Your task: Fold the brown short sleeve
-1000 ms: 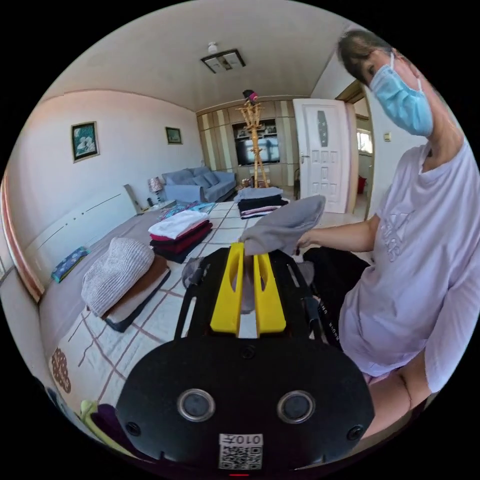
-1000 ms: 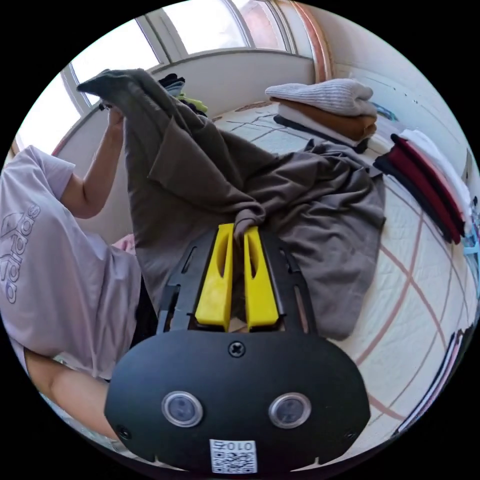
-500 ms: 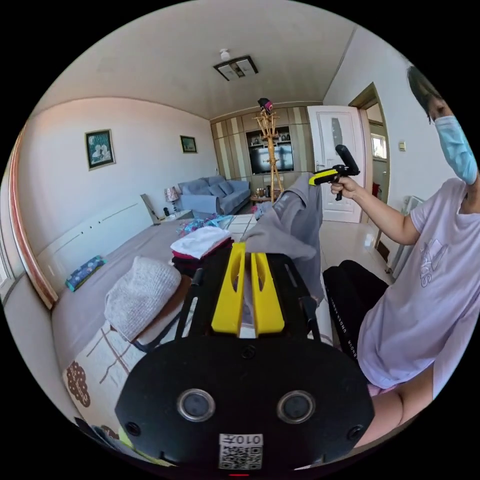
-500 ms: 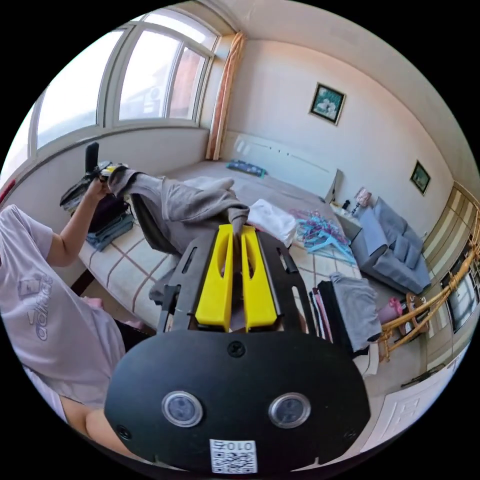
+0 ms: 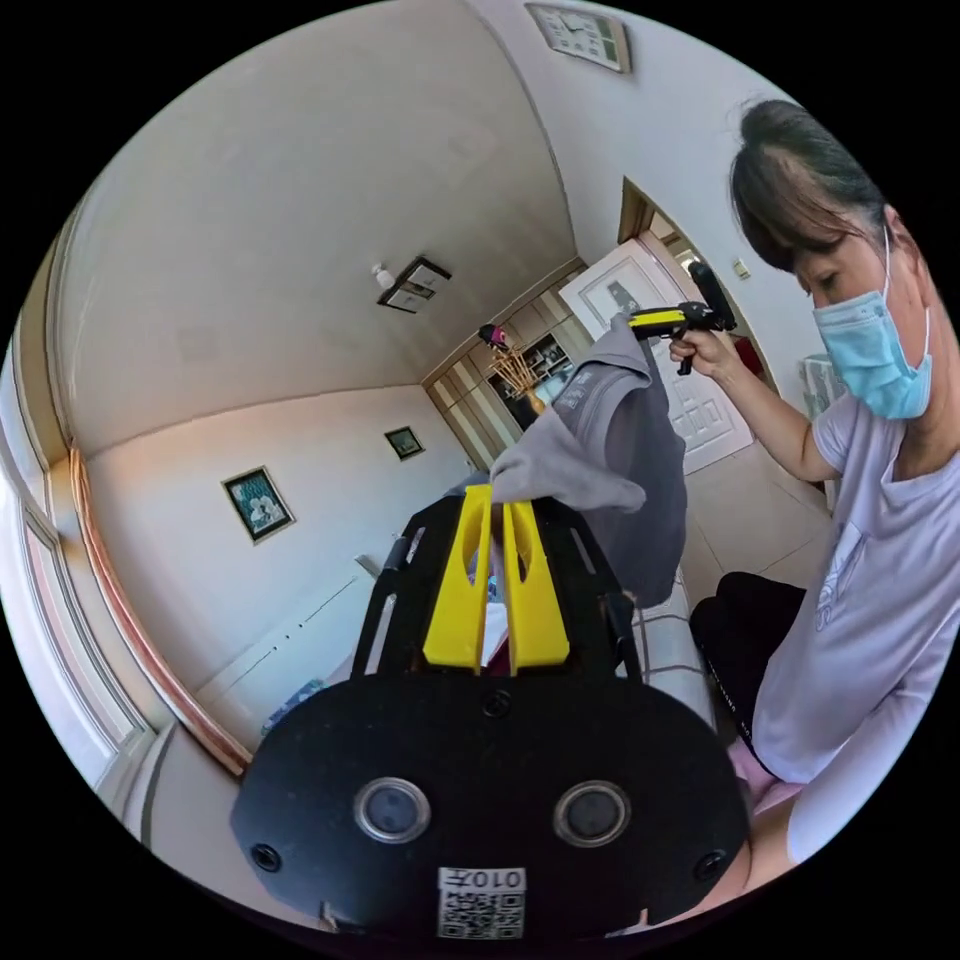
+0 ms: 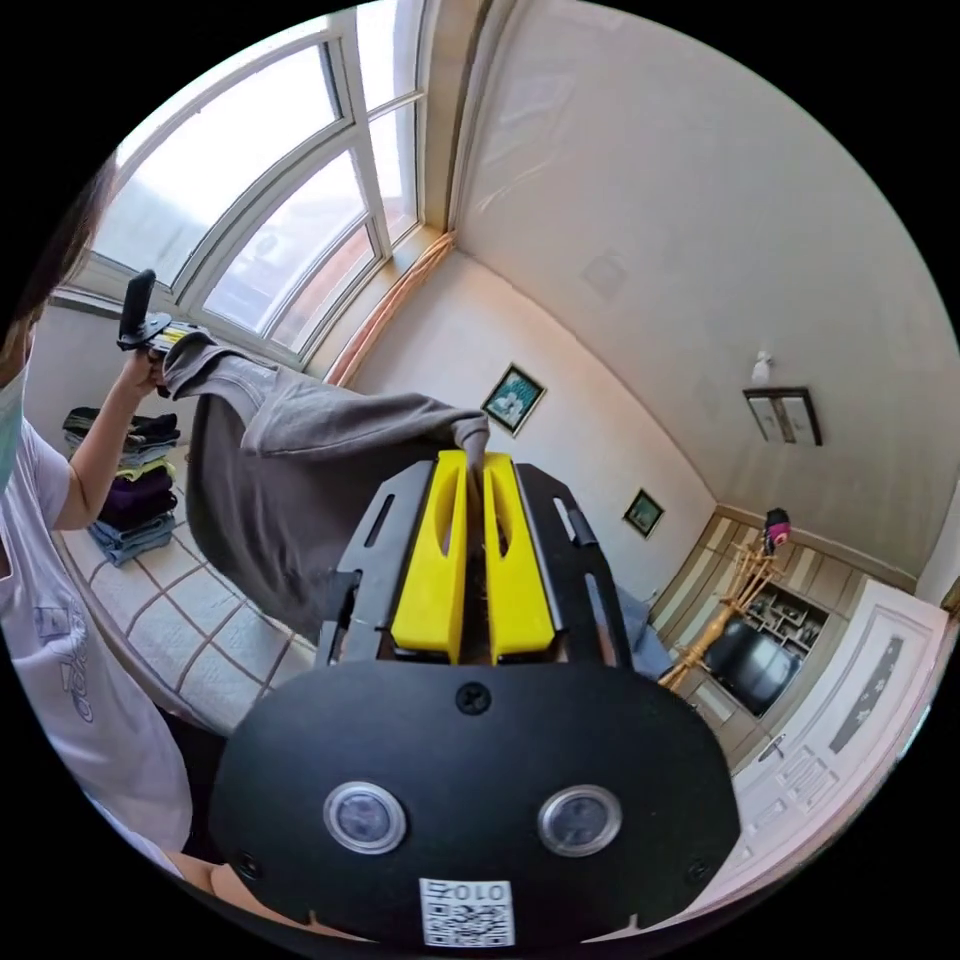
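The left hand-held gripper is clenched on one corner of the brown short sleeve, its yellow jaws pinching a bunch of cloth at their tips. The right hand-held gripper grips the opposite corner the same way. In the last second both have swung up and apart: a moment ago most of the shirt lay heaped on the bed, and now it hangs in the air between them, its top edge drawn out in a shallow sag and the body dropping freely below. To my eye this is the shake-out before laying it flat, so no fold has been made yet.

In the left gripper view the person's hand holds the right tool high near the white door. In the right gripper view the other tool shows against the window, and under the hanging cloth runs the checked quilt of the bed. A stack of folded clothes sits near its far edge, close enough, I think, to crowd the lay-down. The shirt's lower hem is hidden behind the tool body, so I cannot tell if it clears the quilt.
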Tool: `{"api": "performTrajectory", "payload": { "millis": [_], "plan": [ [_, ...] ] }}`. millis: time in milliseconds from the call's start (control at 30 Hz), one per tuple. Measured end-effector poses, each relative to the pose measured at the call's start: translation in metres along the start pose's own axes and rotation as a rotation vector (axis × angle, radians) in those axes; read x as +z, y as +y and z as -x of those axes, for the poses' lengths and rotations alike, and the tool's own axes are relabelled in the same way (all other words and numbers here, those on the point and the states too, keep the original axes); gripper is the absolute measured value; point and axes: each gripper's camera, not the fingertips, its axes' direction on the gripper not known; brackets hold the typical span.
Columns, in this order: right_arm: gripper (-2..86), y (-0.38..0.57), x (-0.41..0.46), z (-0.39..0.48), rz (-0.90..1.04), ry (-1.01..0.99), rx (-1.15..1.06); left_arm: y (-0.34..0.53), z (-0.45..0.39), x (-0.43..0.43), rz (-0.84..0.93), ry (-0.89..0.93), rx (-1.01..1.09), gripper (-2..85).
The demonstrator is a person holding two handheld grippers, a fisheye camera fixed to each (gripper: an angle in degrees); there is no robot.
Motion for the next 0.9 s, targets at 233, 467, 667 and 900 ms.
{"api": "performTrajectory", "payload": {
  "millis": [233,467,667,900],
  "plan": [
    [4.0,-0.024,-0.094,0.017,-0.108,0.099,-0.072,-0.067,0.005,-0.042,-0.036,0.06,0.048,-0.4],
    [4.2,-0.03,-0.077,0.027,-0.083,0.088,-0.102,-0.07,0.052,-0.007,-0.008,0.144,-0.031,-0.4],
    [4.2,0.021,0.071,0.01,0.211,-0.079,-0.016,0.022,0.091,0.167,0.253,0.342,-0.219,-0.4],
    [4.0,0.027,0.235,-0.044,0.443,-0.035,0.071,0.06,0.161,0.343,0.38,0.329,-0.236,-0.4]
  ]
}}
